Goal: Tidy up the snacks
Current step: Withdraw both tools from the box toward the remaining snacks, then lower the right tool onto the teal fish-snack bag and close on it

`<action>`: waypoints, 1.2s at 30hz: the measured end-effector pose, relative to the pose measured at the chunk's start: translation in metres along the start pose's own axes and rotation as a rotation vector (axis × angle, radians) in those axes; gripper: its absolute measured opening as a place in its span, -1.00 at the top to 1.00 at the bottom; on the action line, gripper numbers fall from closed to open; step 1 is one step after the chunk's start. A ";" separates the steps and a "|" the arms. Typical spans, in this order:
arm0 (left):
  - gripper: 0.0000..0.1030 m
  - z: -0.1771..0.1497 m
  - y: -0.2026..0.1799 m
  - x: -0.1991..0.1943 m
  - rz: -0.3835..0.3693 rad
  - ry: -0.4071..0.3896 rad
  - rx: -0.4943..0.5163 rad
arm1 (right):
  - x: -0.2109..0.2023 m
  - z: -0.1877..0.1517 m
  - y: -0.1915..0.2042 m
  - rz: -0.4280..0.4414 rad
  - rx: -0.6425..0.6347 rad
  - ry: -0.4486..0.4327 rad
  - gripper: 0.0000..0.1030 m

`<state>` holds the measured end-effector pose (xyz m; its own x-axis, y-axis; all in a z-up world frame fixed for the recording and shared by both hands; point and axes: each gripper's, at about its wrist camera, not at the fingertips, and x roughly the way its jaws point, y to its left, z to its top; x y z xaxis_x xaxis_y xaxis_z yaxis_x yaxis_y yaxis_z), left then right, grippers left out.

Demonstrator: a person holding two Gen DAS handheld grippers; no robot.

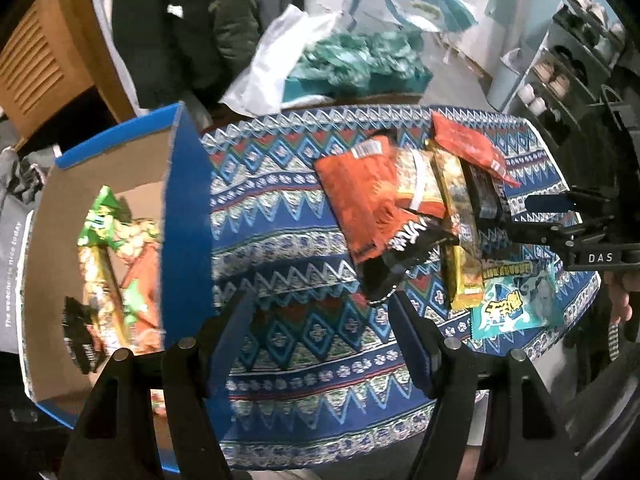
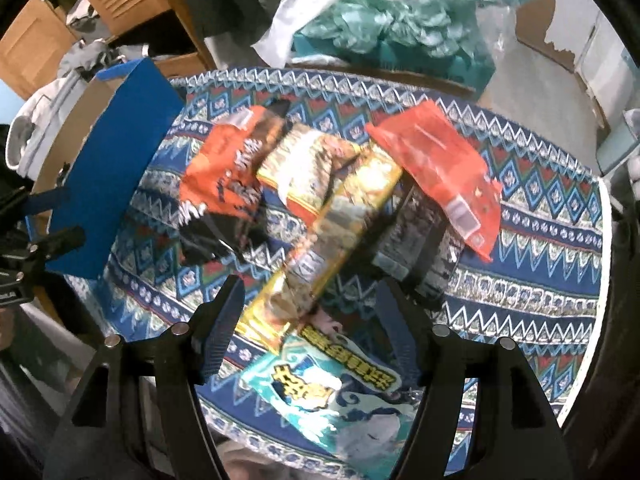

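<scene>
Several snack packs lie in a pile on the patterned cloth: an orange-and-black bag (image 1: 368,216) (image 2: 228,184), a long yellow pack (image 1: 460,236) (image 2: 328,240), a red pack (image 1: 468,148) (image 2: 440,168) and a teal pack (image 1: 512,304) (image 2: 332,396). A blue cardboard box (image 1: 184,216) (image 2: 108,168) at the left holds green and orange packs (image 1: 116,264). My left gripper (image 1: 320,320) is open and empty above the cloth, between the box and the pile. My right gripper (image 2: 308,320) is open over the near ends of the yellow and teal packs; it also shows in the left wrist view (image 1: 560,216).
The table's patterned cloth (image 1: 288,380) (image 2: 540,280) ends in a rounded edge on the right. Behind the table stand a teal box with crumpled teal plastic (image 1: 360,64) (image 2: 396,28), a white bag (image 1: 272,64) and a wooden cabinet (image 1: 44,60). A shoe rack (image 1: 568,64) stands far right.
</scene>
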<state>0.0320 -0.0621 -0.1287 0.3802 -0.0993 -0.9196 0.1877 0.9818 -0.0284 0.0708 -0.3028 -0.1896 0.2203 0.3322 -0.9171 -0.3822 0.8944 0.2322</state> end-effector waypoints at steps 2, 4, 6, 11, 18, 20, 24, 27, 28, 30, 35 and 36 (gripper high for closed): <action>-0.39 0.000 -0.006 0.008 -0.003 0.015 0.013 | 0.004 -0.006 -0.006 0.008 0.002 0.014 -0.35; -0.39 -0.002 -0.012 0.014 0.003 0.026 0.028 | 0.012 -0.013 -0.014 0.016 0.015 0.038 -0.35; -0.39 -0.004 -0.018 0.019 0.013 0.036 0.047 | 0.022 -0.022 -0.024 0.040 0.038 0.070 -0.35; -0.39 -0.008 -0.024 0.027 0.019 0.056 0.067 | 0.040 -0.036 -0.041 0.053 0.067 0.126 -0.35; -0.39 -0.013 -0.033 0.033 0.027 0.075 0.096 | 0.046 -0.053 -0.049 0.127 0.089 0.188 -0.48; -0.39 -0.014 -0.034 0.033 0.028 0.079 0.099 | 0.047 -0.062 -0.048 0.114 0.074 0.205 -0.48; -0.39 -0.015 -0.037 0.030 0.020 0.080 0.104 | 0.044 -0.077 -0.038 0.121 0.038 0.233 -0.48; -0.39 -0.017 -0.041 0.027 0.015 0.076 0.113 | 0.040 -0.089 -0.026 0.109 0.007 0.237 -0.50; -0.39 -0.017 -0.042 0.027 0.013 0.075 0.116 | 0.039 -0.091 -0.022 0.098 -0.008 0.237 -0.50; -0.39 -0.018 -0.044 0.025 0.011 0.072 0.125 | 0.038 -0.091 -0.012 0.082 -0.042 0.231 -0.51; -0.39 -0.022 -0.043 0.019 0.010 0.066 0.132 | 0.042 -0.096 0.014 0.063 -0.121 0.240 -0.52; -0.39 -0.023 -0.042 0.018 0.010 0.067 0.129 | 0.044 -0.097 0.019 0.057 -0.136 0.246 -0.52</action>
<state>0.0102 -0.1013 -0.1535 0.3220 -0.0740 -0.9438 0.3011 0.9532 0.0279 -0.0140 -0.3008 -0.2568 -0.0235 0.2833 -0.9587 -0.5085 0.8223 0.2555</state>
